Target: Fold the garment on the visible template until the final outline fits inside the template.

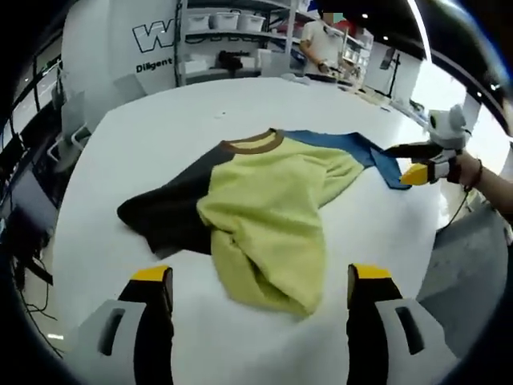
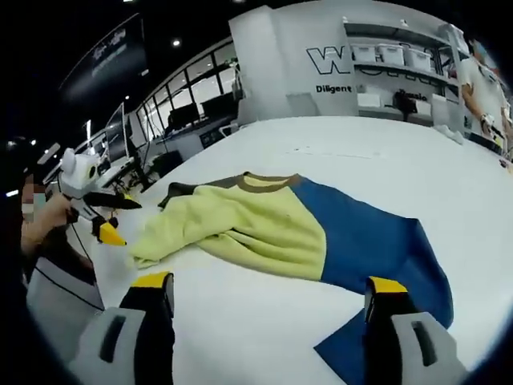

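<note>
Yellow-green, blue and dark garment (image 1: 268,216) lies crumpled mid-table (image 1: 240,112), no template outline visible to me. My left gripper (image 1: 260,301) and right gripper (image 2: 268,309) both spread, empty. Folding barely started.

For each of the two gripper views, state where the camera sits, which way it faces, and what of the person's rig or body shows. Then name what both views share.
Left gripper view: rides on the left gripper, jaws apart, facing the yellow front of the garment across the white table; the right gripper and a hand enter at right.
Right gripper view: rides on the right gripper, jaws apart, facing the garment's blue sleeve; the left gripper is at left.
Shared: garment, table, shelving behind.
</note>
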The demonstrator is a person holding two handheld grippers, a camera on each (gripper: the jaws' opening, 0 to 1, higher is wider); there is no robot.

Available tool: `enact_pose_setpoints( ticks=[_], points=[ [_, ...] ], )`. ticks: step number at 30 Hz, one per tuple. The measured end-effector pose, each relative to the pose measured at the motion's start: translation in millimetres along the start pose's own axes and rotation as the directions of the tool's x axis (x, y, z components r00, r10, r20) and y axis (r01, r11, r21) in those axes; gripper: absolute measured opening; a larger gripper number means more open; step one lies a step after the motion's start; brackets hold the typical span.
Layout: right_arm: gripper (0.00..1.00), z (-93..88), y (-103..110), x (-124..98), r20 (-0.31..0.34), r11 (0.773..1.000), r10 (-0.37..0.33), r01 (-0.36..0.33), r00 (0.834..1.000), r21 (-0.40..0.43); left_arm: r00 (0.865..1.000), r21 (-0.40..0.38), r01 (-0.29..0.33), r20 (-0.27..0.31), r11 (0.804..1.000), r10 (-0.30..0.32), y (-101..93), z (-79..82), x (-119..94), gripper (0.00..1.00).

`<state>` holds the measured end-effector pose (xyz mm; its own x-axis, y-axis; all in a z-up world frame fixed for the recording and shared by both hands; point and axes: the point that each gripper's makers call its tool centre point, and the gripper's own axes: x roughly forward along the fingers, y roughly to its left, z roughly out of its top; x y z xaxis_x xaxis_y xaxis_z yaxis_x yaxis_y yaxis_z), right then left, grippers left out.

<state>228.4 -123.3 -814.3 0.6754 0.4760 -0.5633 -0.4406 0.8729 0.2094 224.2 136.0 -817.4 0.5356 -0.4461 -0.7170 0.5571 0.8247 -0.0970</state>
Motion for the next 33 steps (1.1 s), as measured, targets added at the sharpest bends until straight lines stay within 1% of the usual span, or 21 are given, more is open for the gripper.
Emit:
enact_pose_setpoints(
  ticks=[3,4,5,7,8,9,10,13,14,16,18,20,21,23,26,28,31,33],
  points=[
    [0.96,2.2,6,2,0.025,1.000,0.008,-0.008,1.000,0.006,1.000,-0.005,0.006,0.006,1.000,-0.006,-4.2,-1.0,0,0.74],
    [0.96,2.5,17,6,0.034,0.999,0.032,-0.032,0.999,0.000,1.000,-0.008,0.010,0.011,1.000,-0.010,-7.5,-2.1,0,0.71],
    [0.95,2.2,21,8,0.031,0.999,0.042,-0.042,0.999,-0.009,1.000,-0.011,0.014,0.016,1.000,-0.013,-10.8,-3.2,1,0.68],
    [0.94,1.9,28,12,0.029,0.998,0.053,-0.052,0.998,-0.018,0.999,-0.025,0.047,0.024,0.999,-0.046,-23.9,-4.8,1,0.60],
    [0.92,1.9,29,12,0.030,0.998,0.056,-0.055,0.998,-0.019,0.998,-0.024,0.053,0.023,0.998,-0.053,-25.7,-5.3,1,0.55],
    [0.92,0.1,36,15,0.025,0.997,0.076,-0.075,0.997,-0.020,0.998,-0.017,0.068,0.010,0.998,-0.068,-30.9,-8.7,3,0.51],
    [0.91,-1.6,39,16,0.019,0.996,0.089,-0.089,0.996,-0.021,0.997,-0.014,0.071,-0.004,0.997,-0.071,-32.1,-12.0,4,0.49],
    [0.90,-4.8,42,18,0.006,0.995,0.094,-0.094,0.996,-0.023,0.996,-0.010,0.080,-0.027,0.997,-0.081,-35.8,-17.3,8,0.47],
    [0.90,-6.0,44,18,0.001,0.995,0.101,-0.101,0.995,-0.027,0.996,-0.007,0.080,-0.028,0.997,-0.080,-36.6,-17.7,10,0.44],
    [0.89,-6.2,44,18,0.000,0.994,0.101,-0.101,0.995,-0.028,0.996,0.001,0.081,-0.040,0.997,-0.081,-37.4,-19.5,11,0.39],
    [0.86,-7.9,42,17,-0.009,0.994,0.102,-0.103,0.995,-0.035,0.996,0.004,0.077,-0.049,0.997,-0.077,-38.9,-20.2,14,0.37],
    [0.85,-7.7,40,16,-0.009,0.994,0.103,-0.103,0.995,-0.036,0.994,0.001,0.084,-0.071,0.996,-0.084,-41.0,-23.8,15,0.34],
    [0.85,-7.8,38,16,-0.011,0.994,0.100,-0.100,0.995,-0.038,0.994,0.004,0.078,-0.083,0.997,-0.077,-40.6,-25.8,16,0.32],
    [0.85,-7.8,34,15,-0.009,0.995,0.090,-0.090,0.996,-0.034,0.993,0.019,0.074,-0.099,0.997,-0.072,-41.1,-28.7,17,0.25],
    [0.83,-7.2,32,14,-0.004,0.996,0.084,-0.084,0.996,-0.021,0.991,0.020,0.075,-0.116,0.997,-0.072,-42.7,-33.5,18,0.15],
    [0.82,-7.4,32,14,-0.007,0.996,0.085,-0.085,0.996,-0.033,0.990,0.032,0.054,-0.134,0.998,-0.049,-39.5,-38.5,20,0.11],
    [0.79,-6.7,30,14,-0.007,0.996,0.079,-0.080,0.997,-0.041,0.991,0.032,0.051,-0.125,0.998,-0.047,-38.9,-37.2,19,0.05],
    [0.79,-6.1,30,13,-0.003,0.996,0.078,-0.078,0.997,-0.036,0.992,0.024,0.063,-0.110,0.998,-0.060,-40.5,-33.9,18,0.02]
  ],
)
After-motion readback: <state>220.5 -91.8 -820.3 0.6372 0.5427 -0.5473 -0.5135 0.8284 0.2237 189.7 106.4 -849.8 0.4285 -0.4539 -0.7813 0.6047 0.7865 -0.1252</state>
